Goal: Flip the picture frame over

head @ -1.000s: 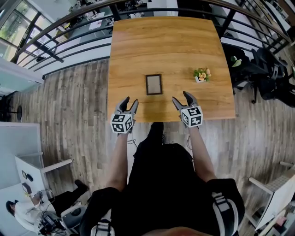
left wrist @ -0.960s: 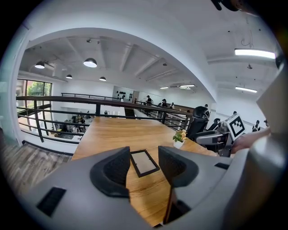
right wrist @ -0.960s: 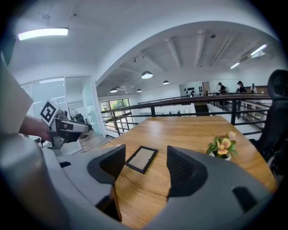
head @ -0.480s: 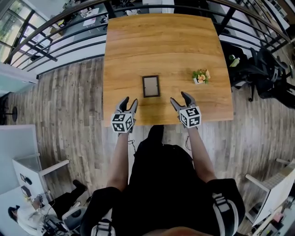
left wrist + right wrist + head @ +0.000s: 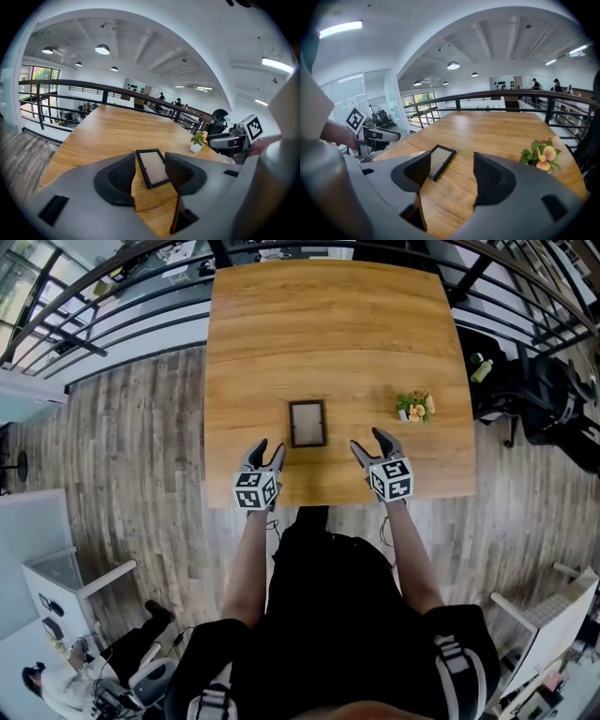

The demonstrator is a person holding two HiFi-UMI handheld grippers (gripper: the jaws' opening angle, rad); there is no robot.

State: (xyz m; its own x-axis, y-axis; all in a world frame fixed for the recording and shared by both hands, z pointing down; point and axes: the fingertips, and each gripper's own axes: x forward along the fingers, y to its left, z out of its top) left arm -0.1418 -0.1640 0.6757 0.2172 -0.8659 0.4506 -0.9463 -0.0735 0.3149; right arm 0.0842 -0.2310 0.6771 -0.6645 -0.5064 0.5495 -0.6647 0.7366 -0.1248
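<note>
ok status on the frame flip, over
Left gripper and right gripper open, nothing held. Picture frame flat on table, untouched, ahead between them. Flower pot off to the right, clear of it.

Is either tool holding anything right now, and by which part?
Nothing is held: the left tool and right tool are open, short of the picture frame.

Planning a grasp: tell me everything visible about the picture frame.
The picture frame is a rectangle: thin black border around a pale grey panel. It lies flat on the wooden table near its front edge, long sides pointing away from the person. Nothing touches it; the left gripper and right gripper are short of it.
</note>
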